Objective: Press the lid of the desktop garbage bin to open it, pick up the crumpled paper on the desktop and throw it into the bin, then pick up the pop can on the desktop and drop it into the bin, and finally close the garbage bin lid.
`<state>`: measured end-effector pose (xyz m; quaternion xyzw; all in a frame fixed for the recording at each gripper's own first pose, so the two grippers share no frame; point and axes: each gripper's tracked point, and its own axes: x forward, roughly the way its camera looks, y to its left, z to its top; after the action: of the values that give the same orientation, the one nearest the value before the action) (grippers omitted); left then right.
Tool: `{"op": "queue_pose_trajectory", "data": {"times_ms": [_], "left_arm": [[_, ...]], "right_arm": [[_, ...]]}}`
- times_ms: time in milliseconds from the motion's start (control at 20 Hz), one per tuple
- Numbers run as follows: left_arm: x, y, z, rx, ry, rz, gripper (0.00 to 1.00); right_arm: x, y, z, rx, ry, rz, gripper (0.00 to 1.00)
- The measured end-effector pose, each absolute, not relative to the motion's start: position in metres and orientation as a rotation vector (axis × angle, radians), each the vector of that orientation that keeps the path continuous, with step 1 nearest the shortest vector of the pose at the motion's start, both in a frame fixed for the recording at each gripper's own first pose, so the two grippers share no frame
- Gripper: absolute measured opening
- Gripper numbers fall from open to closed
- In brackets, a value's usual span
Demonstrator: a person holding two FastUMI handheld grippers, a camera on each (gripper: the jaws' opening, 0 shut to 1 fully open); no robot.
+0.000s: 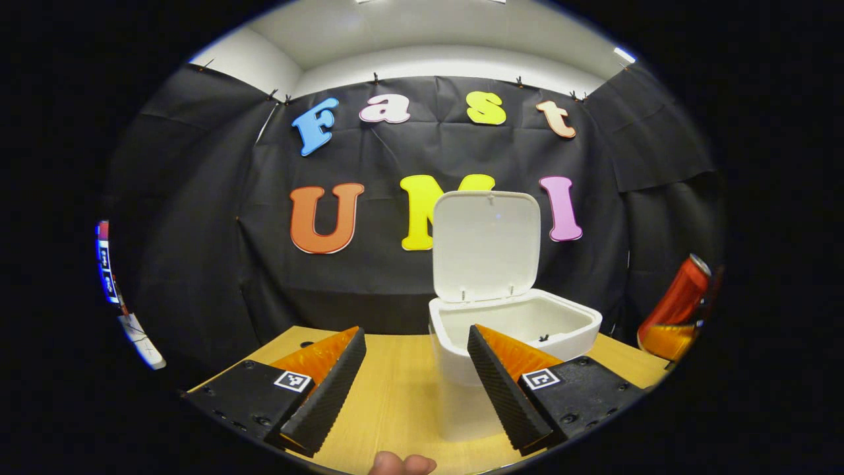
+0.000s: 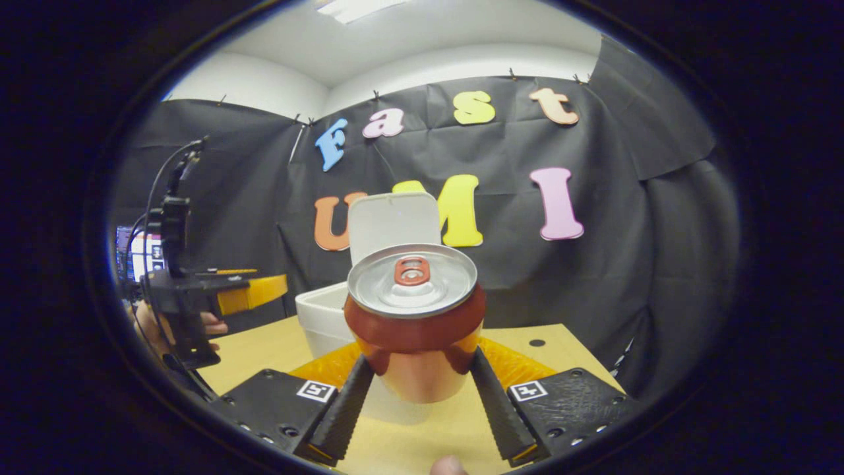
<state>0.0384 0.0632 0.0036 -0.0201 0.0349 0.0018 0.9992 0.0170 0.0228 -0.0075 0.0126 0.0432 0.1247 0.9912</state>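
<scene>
- Pinching the can [image 2: 414,323] between both fingers, the right gripper [image 2: 421,402] holds it upright in front of the bin [image 2: 323,320]; the can hides most of the bin's mouth in the right gripper view.
- Left gripper [image 1: 415,389]: fingers spread, nothing between them, hovering over the table [image 1: 395,396] just before the bin [image 1: 514,330].
- Lid [image 1: 486,245] stands up, hinged at the bin's back edge; the inside is white, and its floor is cut off by the front rim and the left gripper's finger.
- Paper: cannot tell if it lies in the bin.
- Right of the bin, at the edge of the left gripper view, the can [image 1: 679,297] shows tilted, its lower part cut off.
- Left of the bin in the right gripper view, the left gripper [image 2: 254,293] with a hand [image 2: 155,330] on its grip, partly hidden.
</scene>
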Motion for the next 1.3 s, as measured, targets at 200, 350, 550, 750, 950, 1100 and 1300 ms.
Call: {"op": "queue_pose_trajectory", "data": {"times_ms": [200,350,550,750,950,1100,1300], "left_arm": [[0.001,0.101,-0.002,-0.037,0.056,0.061,0.99],[-0.015,0.120,-0.011,-0.057,0.055,0.075,0.99],[-0.011,0.134,-0.019,-0.060,0.059,0.052,1.00],[0.000,0.139,-0.026,-0.060,0.053,0.001,1.00],[0.008,0.152,-0.035,-0.114,0.061,-0.025,1.00],[0.012,0.160,-0.041,-0.154,0.067,-0.046,1.00],[0.016,0.177,-0.050,-0.140,0.079,-0.030,1.00]], "right_arm": [[0.045,0.061,0.026,0.016,0.058,0.307,0.81],[0.070,0.089,0.039,0.004,0.049,0.321,0.80],[0.108,0.122,0.043,-0.003,0.089,0.321,0.80],[0.138,0.138,0.037,-0.056,0.119,0.260,0.81],[0.151,0.154,0.029,-0.093,0.152,0.229,0.80],[0.159,0.172,0.016,-0.074,0.208,0.236,0.80],[0.167,0.186,0.004,-0.103,0.259,0.220,0.81]]}}
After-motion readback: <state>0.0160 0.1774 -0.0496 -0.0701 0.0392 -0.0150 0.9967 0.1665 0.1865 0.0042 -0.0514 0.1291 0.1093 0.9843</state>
